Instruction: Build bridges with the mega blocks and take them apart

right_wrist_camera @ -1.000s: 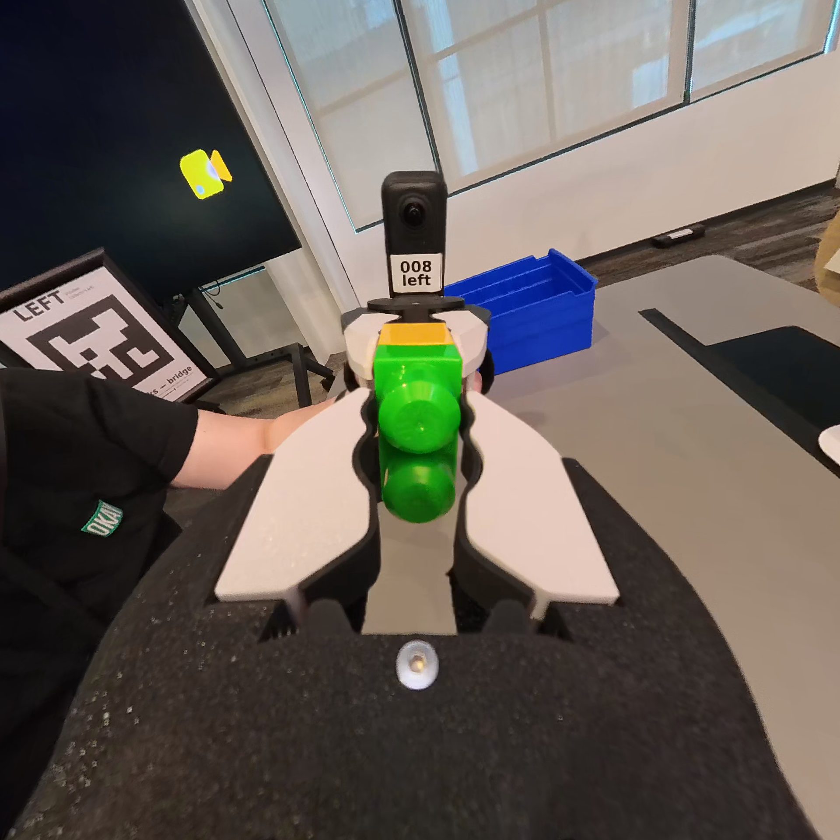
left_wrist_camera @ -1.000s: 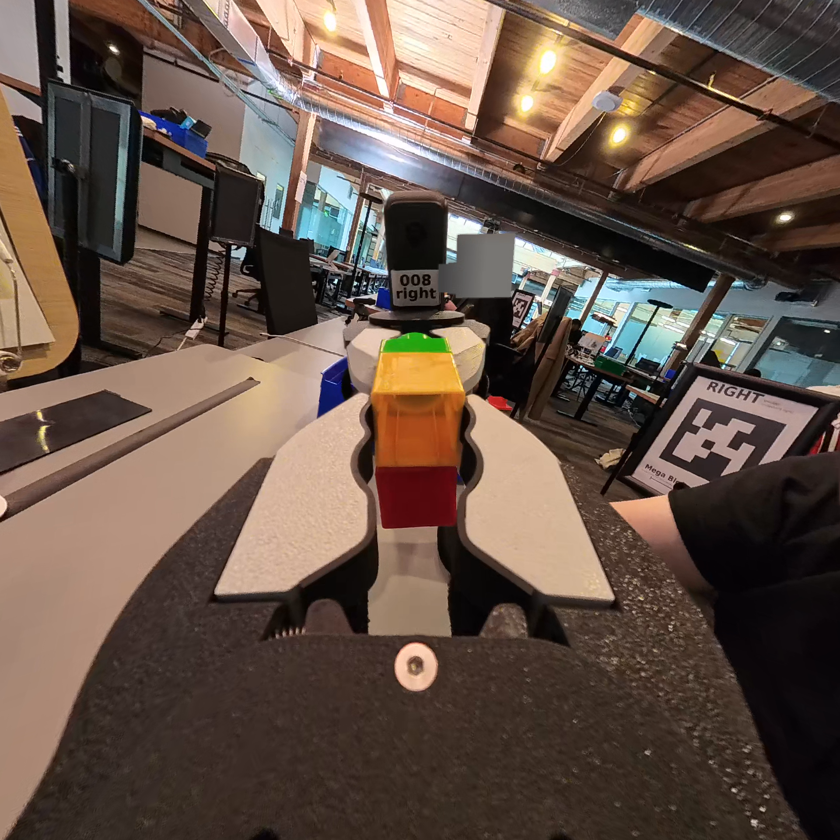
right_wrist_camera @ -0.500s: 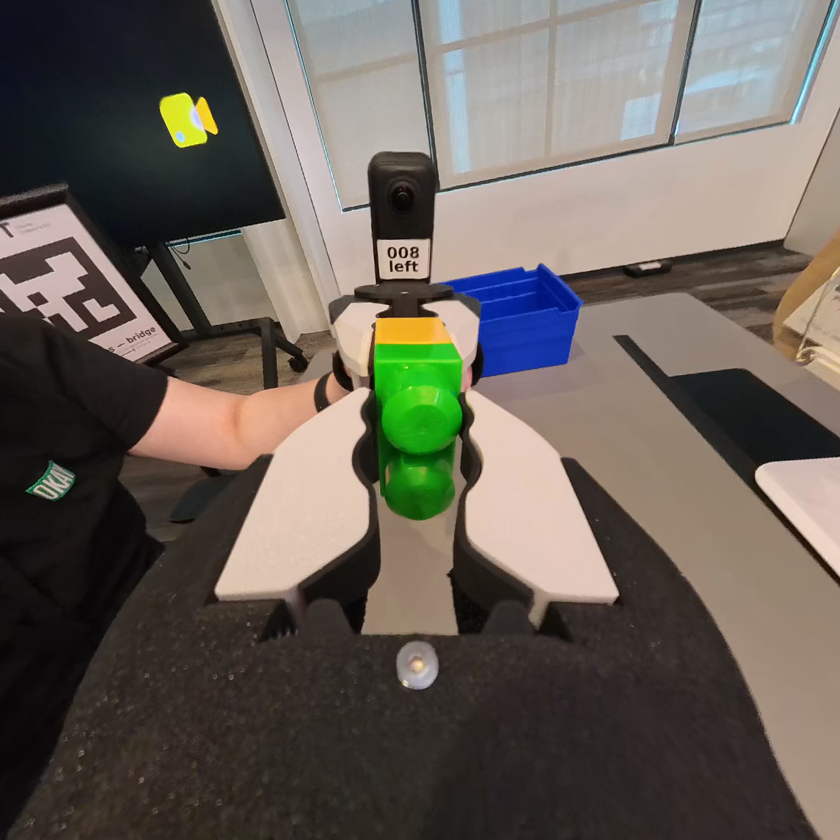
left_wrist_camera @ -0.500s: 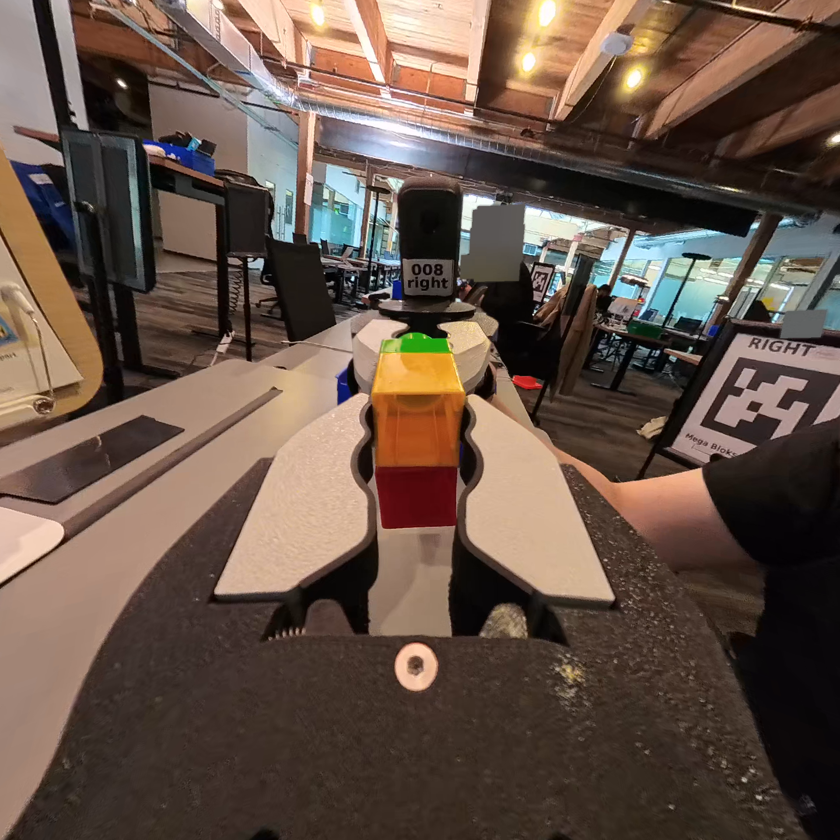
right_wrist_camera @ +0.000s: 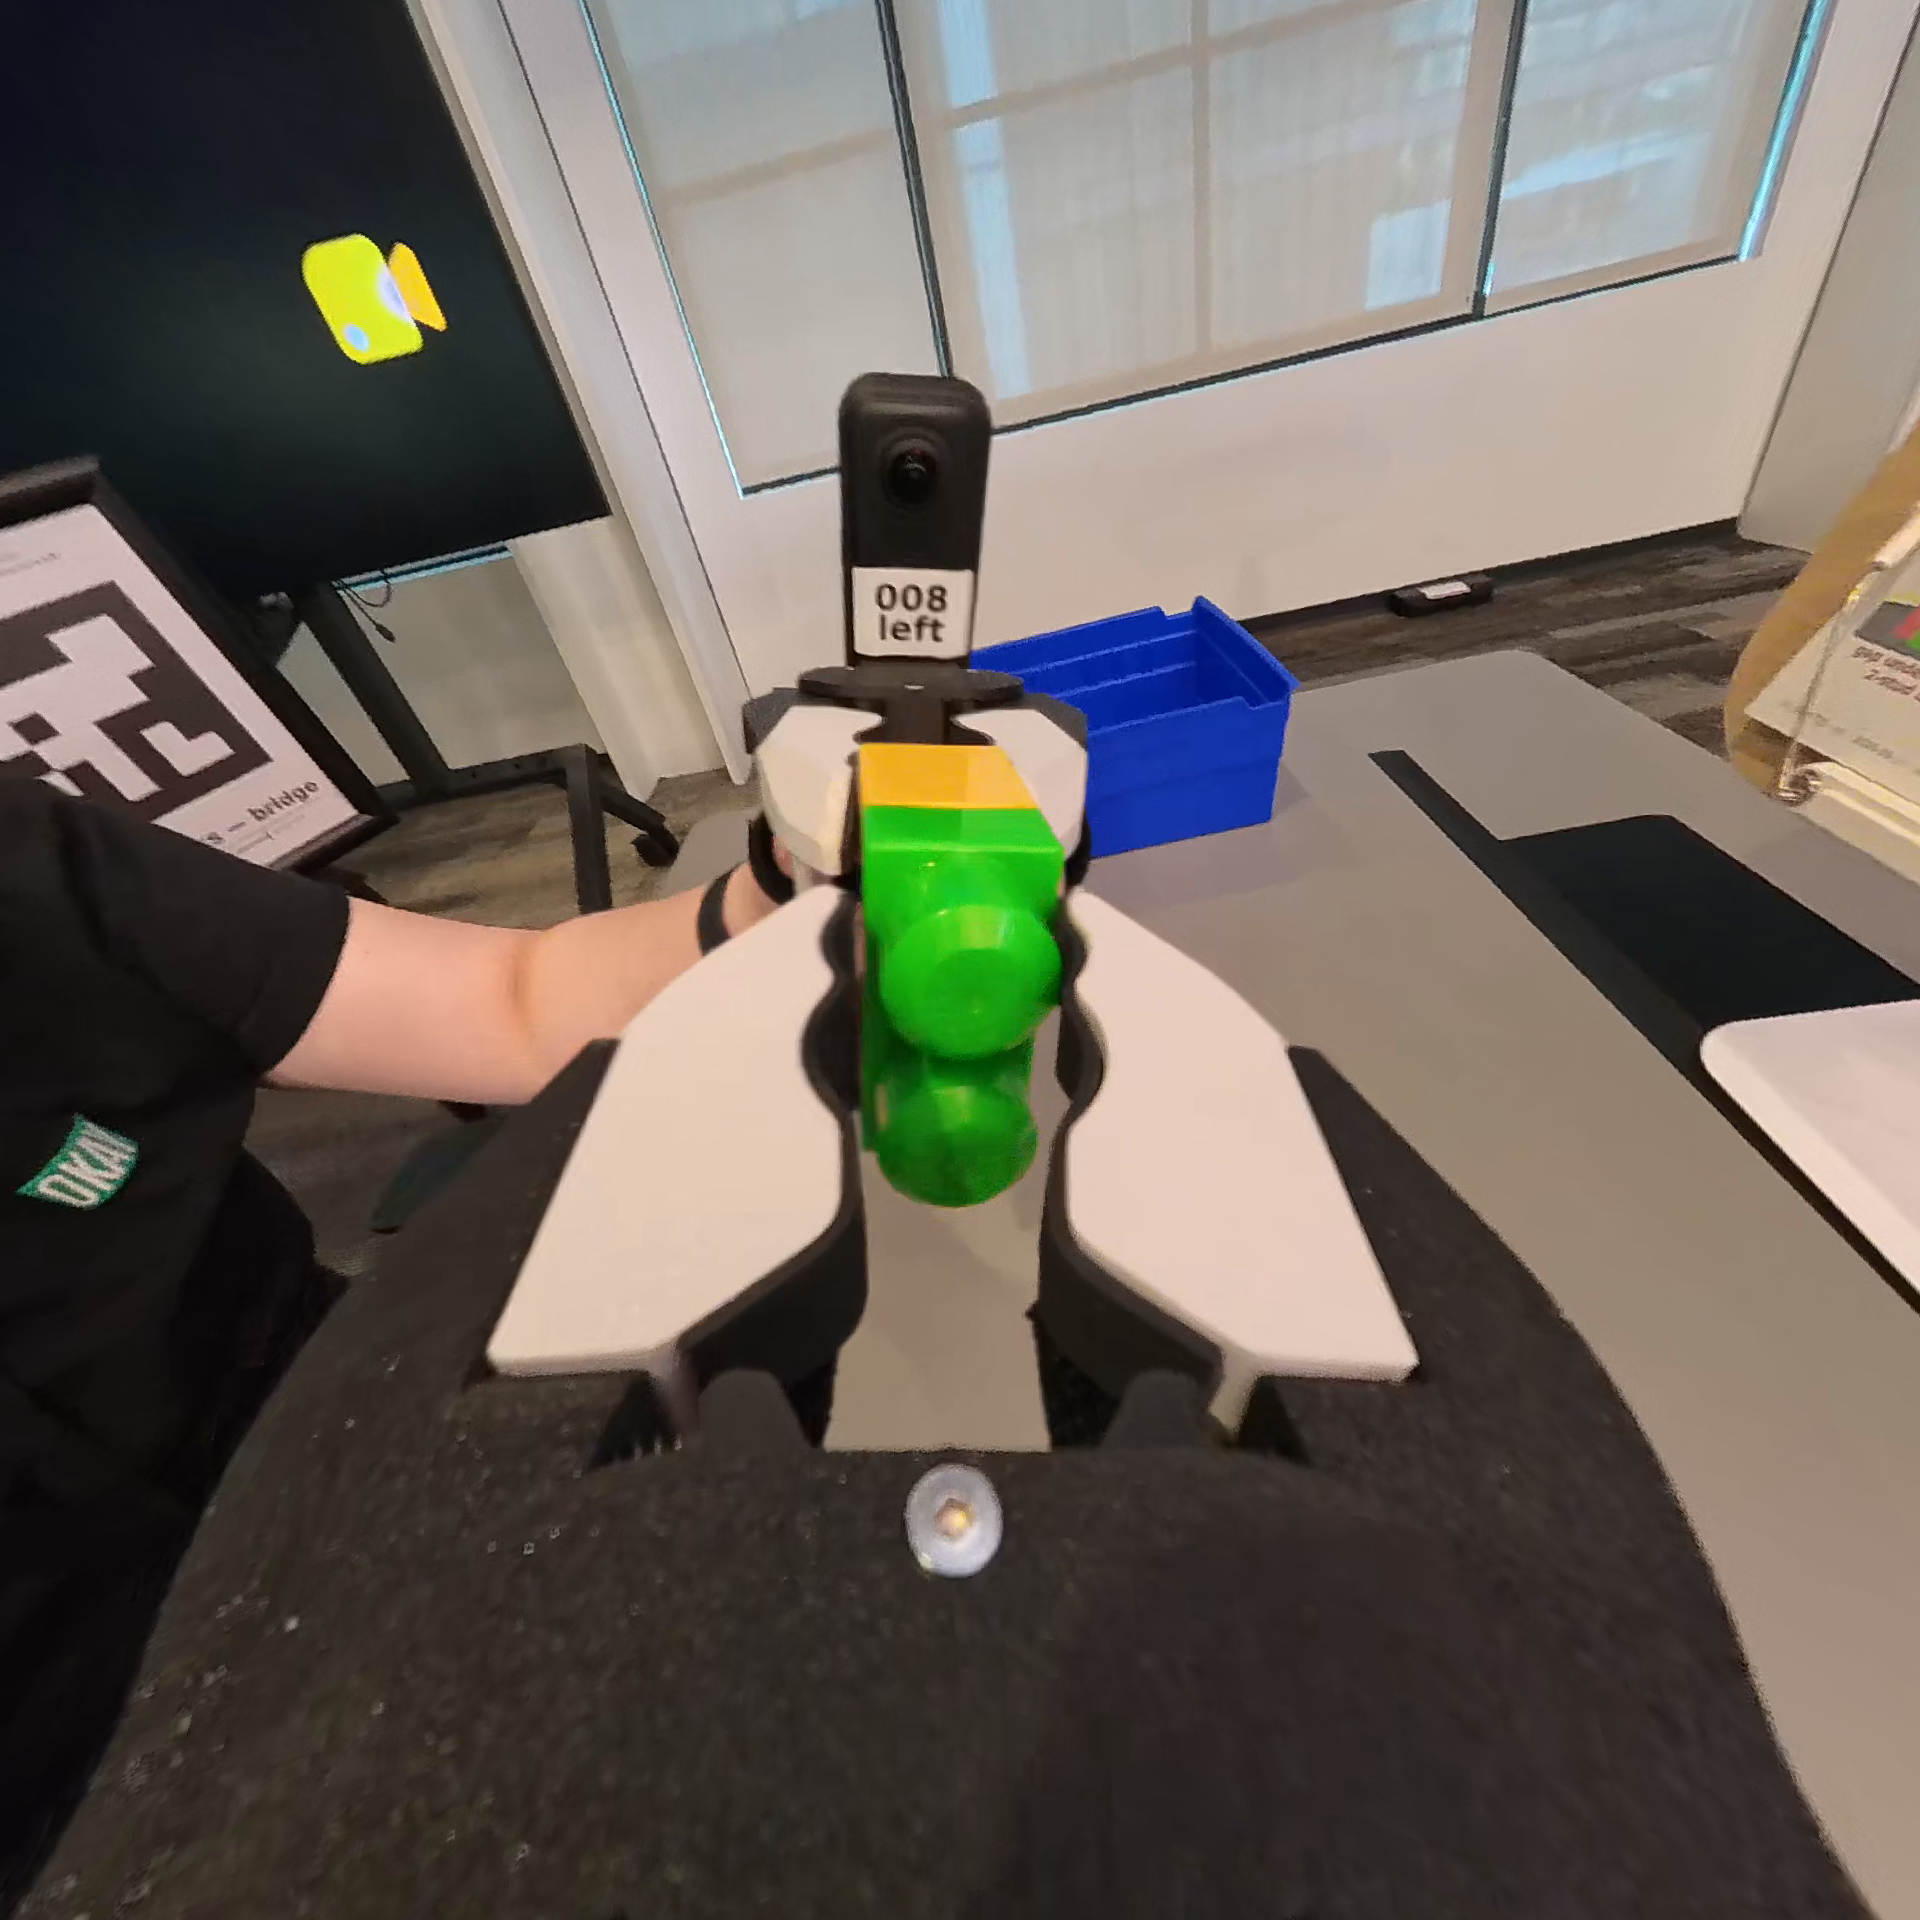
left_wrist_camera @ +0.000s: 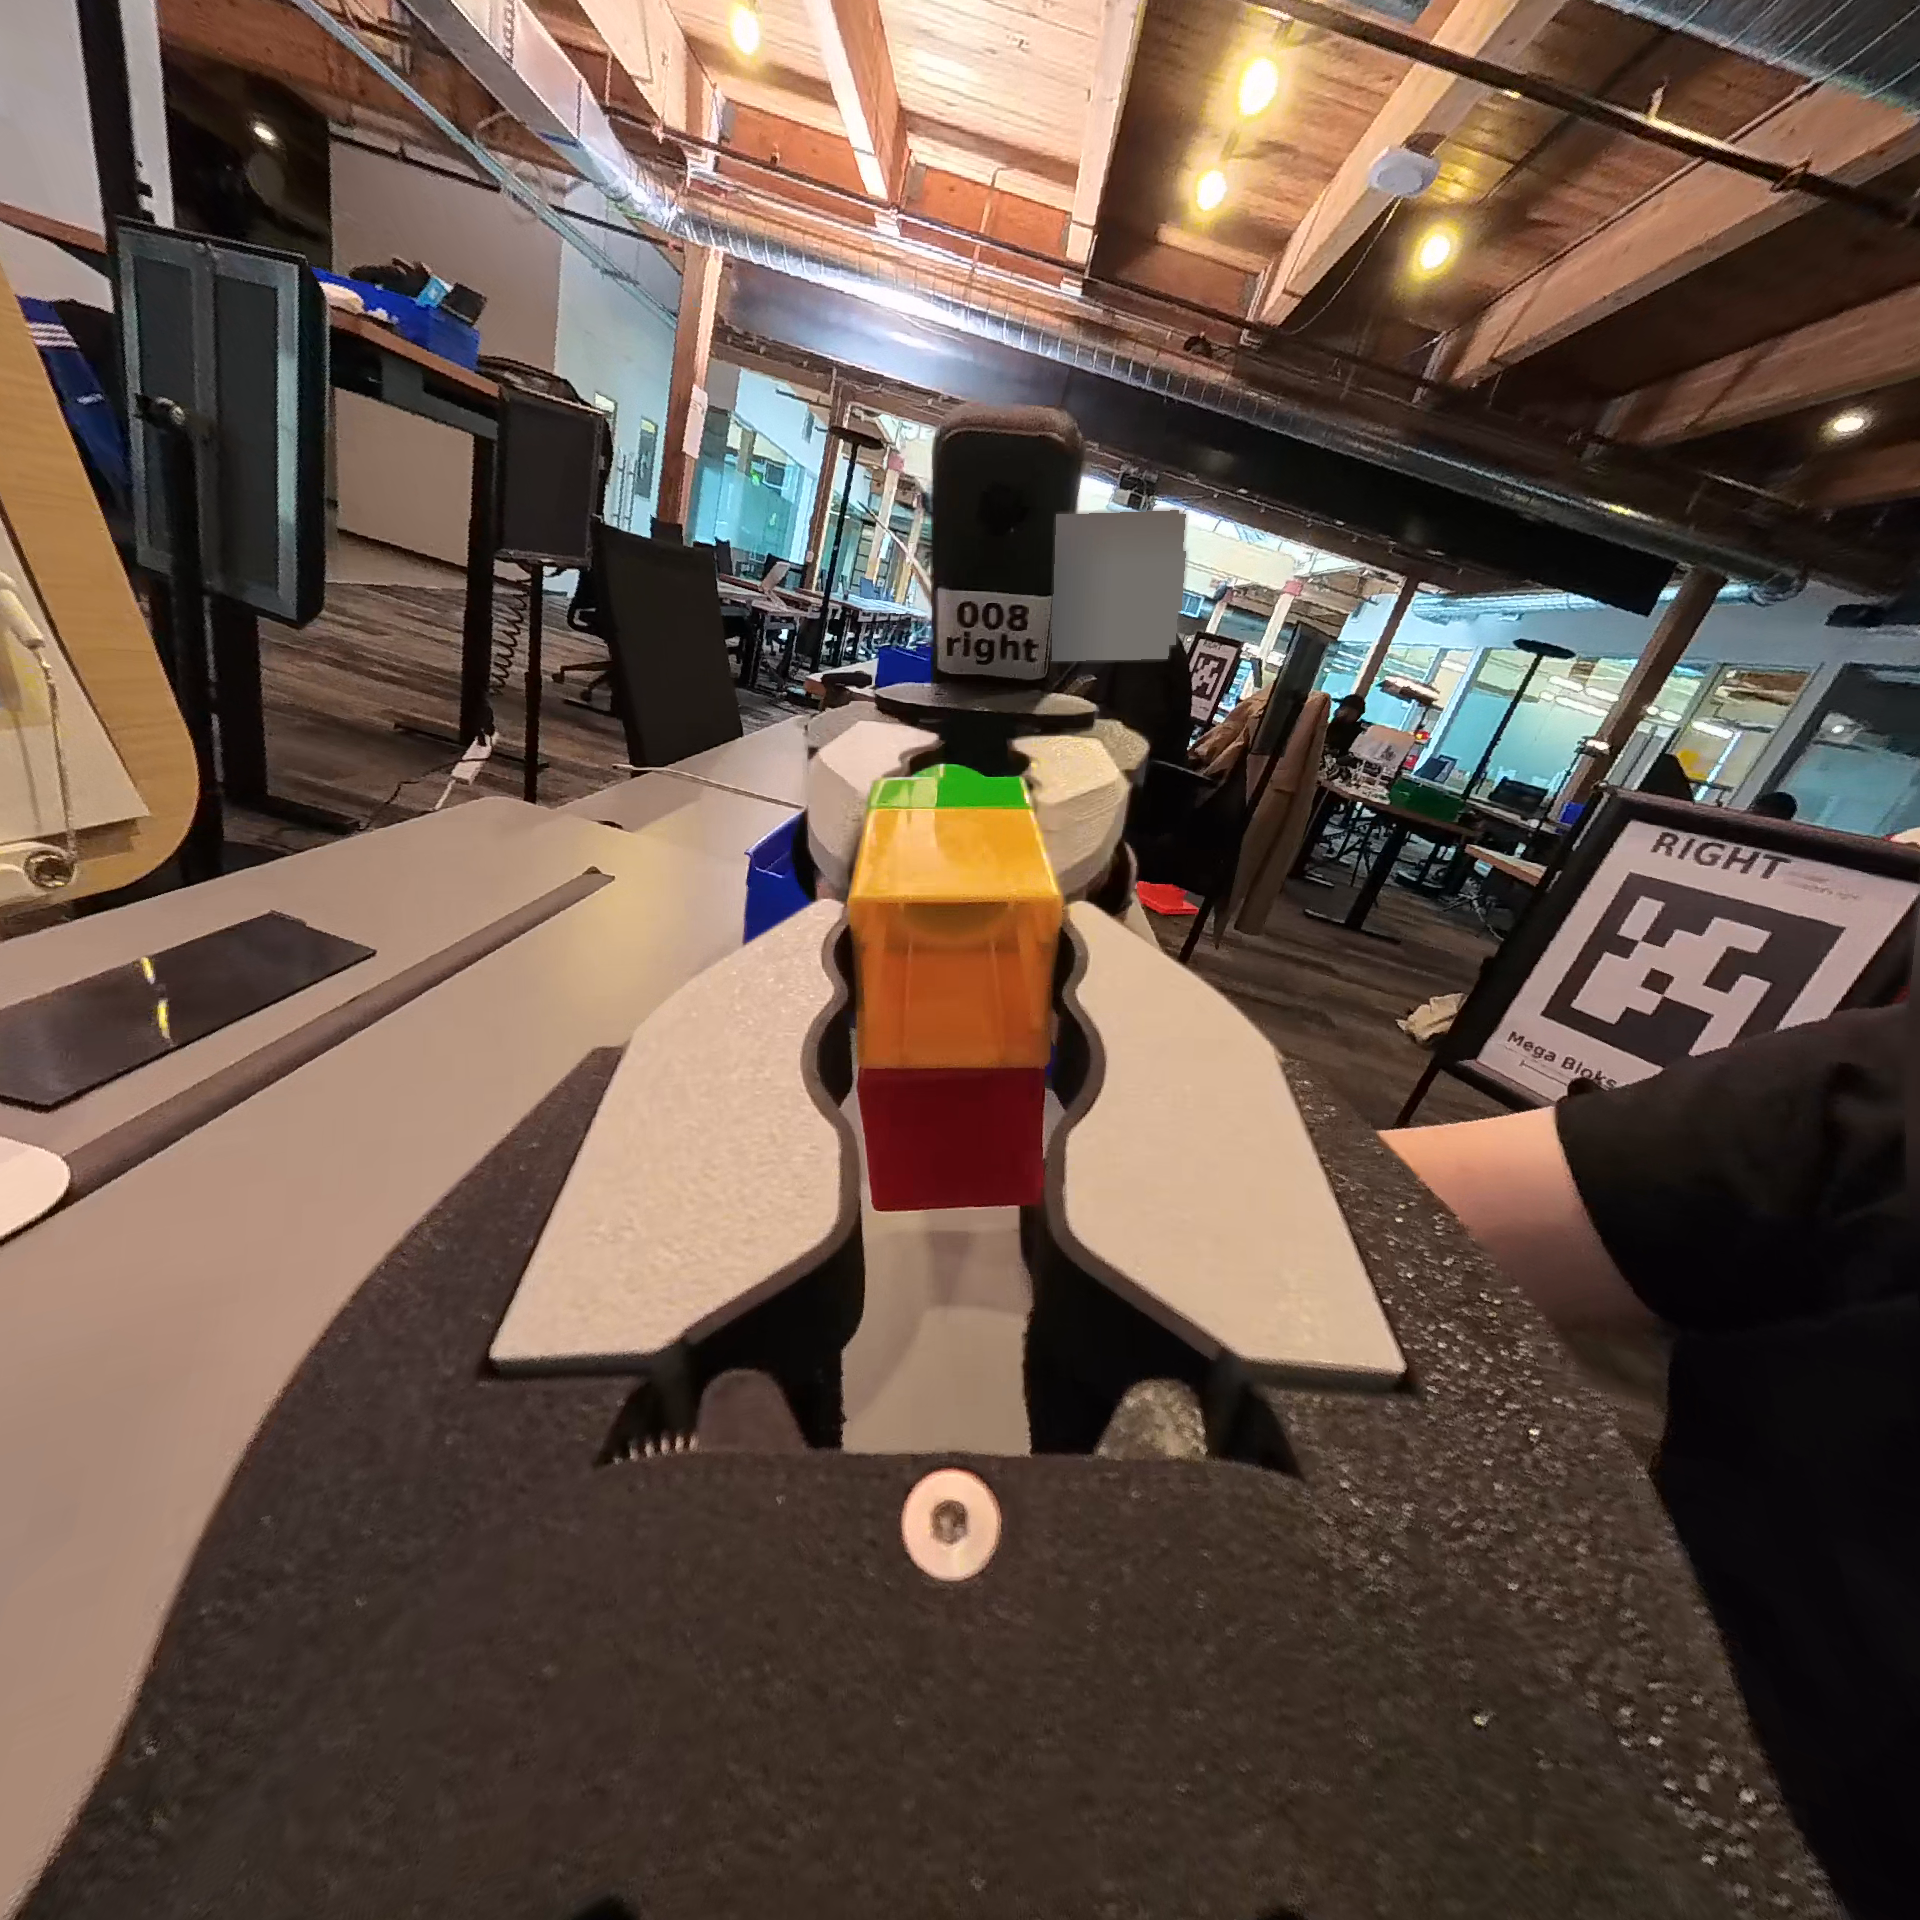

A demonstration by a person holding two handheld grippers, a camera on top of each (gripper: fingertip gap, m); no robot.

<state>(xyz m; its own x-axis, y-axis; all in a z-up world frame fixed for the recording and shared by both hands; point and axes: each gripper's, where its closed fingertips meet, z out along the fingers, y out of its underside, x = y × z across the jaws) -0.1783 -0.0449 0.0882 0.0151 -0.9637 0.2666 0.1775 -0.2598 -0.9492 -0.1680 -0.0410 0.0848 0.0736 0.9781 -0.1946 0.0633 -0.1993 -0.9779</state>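
Both grippers face each other above the grey table (left_wrist_camera: pixel 312 1143), and a joined stack of mega blocks spans between them. In the left wrist view my left gripper (left_wrist_camera: pixel 951 925) is shut on the orange block (left_wrist_camera: pixel 951 966). A red block (left_wrist_camera: pixel 951 1138) sits just below it and the green block (left_wrist_camera: pixel 951 792) beyond it. In the right wrist view my right gripper (right_wrist_camera: pixel 956 914) is shut on the green block (right_wrist_camera: pixel 961 987), whose two studs point at the camera. The orange block (right_wrist_camera: pixel 945 777) lies beyond, in the left gripper's fingers (right_wrist_camera: pixel 800 790).
A blue bin (right_wrist_camera: pixel 1164 727) stands at the table's far end. A black mat (left_wrist_camera: pixel 156 997) and a white slab (right_wrist_camera: pixel 1829 1091) lie on the table. Framed marker signs (left_wrist_camera: pixel 1683 966) stand beside it. The person's arms (right_wrist_camera: pixel 468 1008) reach in from the side. My two grippers' fingertips are within a few centimetres of each other.
Both grippers stay shut on the joined blocks. The background has shifted in both views, so the pair has swung a little together. The blocks have not come apart.
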